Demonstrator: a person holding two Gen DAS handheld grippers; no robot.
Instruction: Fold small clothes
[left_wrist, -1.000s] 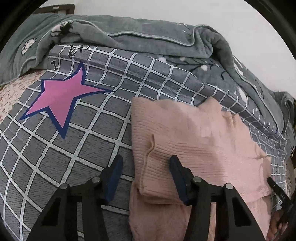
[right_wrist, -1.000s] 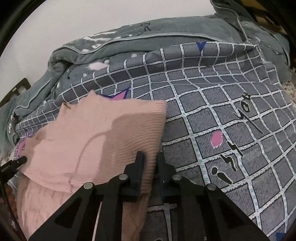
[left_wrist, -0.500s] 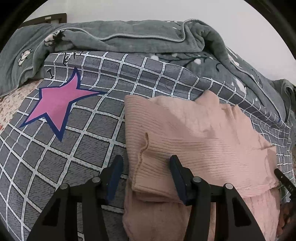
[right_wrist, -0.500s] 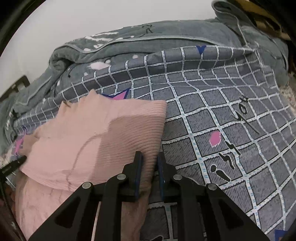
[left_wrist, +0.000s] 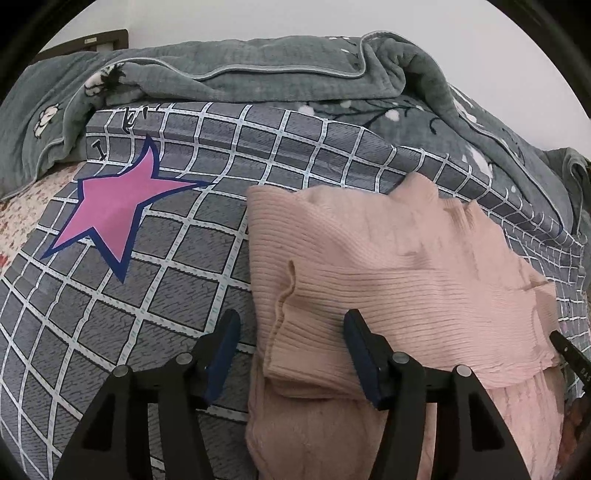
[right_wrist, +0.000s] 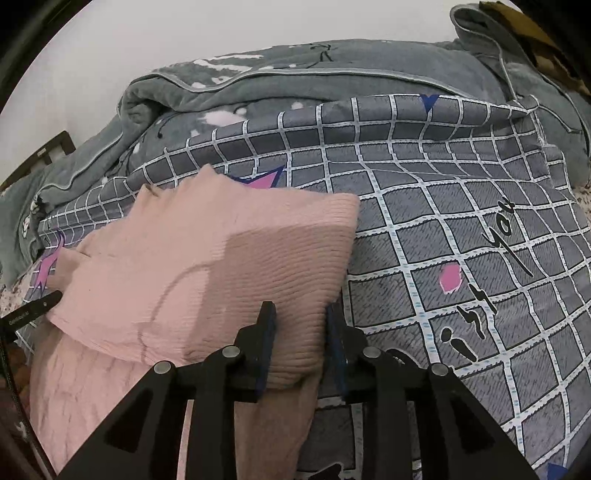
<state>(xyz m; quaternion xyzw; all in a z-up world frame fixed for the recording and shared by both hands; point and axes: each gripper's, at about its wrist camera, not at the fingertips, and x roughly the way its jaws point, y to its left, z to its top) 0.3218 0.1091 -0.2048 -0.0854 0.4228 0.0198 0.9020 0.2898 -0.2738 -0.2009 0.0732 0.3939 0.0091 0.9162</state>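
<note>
Right wrist view: pink knit sweater (right_wrist: 207, 258) lies folded over on the checked bedsheet (right_wrist: 461, 229). Right gripper (right_wrist: 300, 325) has just been opening, folded edge between its jaws, pads off it. Left gripper (left_wrist: 291, 332) has also just widened, straddling the other folded edge, ungripped. Sweater looks soft, light and floppy; best pinched at folded corners.

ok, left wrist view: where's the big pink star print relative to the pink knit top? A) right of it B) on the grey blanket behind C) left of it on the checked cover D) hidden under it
C: the pink star is printed on the checked cover, clear of the pink knit top and to its left.
</note>
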